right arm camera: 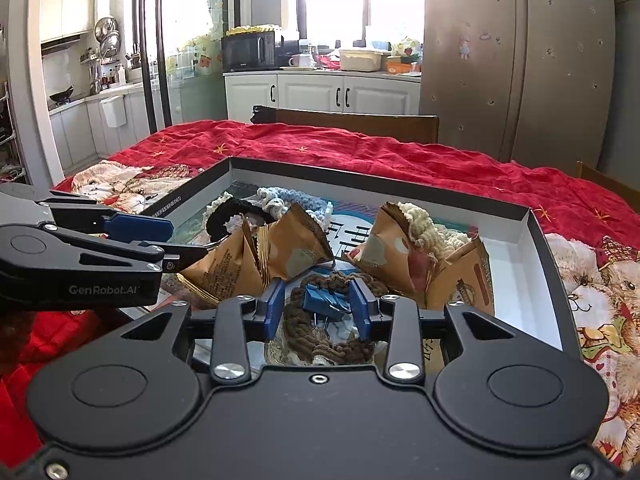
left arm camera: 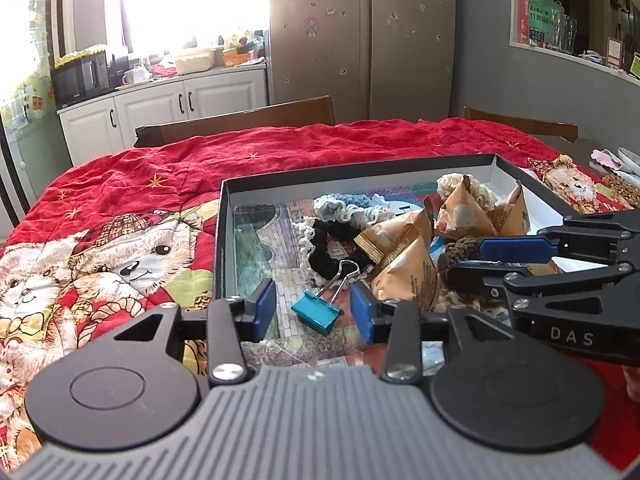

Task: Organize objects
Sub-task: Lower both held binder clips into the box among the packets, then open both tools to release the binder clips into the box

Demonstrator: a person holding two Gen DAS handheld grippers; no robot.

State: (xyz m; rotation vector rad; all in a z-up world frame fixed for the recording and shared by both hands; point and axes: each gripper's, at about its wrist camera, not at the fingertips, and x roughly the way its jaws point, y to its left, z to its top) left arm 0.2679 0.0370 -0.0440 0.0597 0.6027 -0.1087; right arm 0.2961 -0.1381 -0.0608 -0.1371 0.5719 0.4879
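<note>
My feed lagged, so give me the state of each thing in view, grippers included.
Left gripper: open, pads clear of the clip.
Teal binder clip: lying in the box, handles raised.
Right gripper: open around the blue clip.
Blue binder clip: resting on brown crochet piece.
Box: open, no lid.
Snack bags: crumpled, inside the box.

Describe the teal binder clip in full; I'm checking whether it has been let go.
The teal clip is a metal binder clip with a glossy folded body and two silver wire handles, which angle up and away. It lies tilted on the printed floor of the box, near its front left corner. It sits between the left hand-held gripper's blue pads, which stand apart without touching it.
</note>
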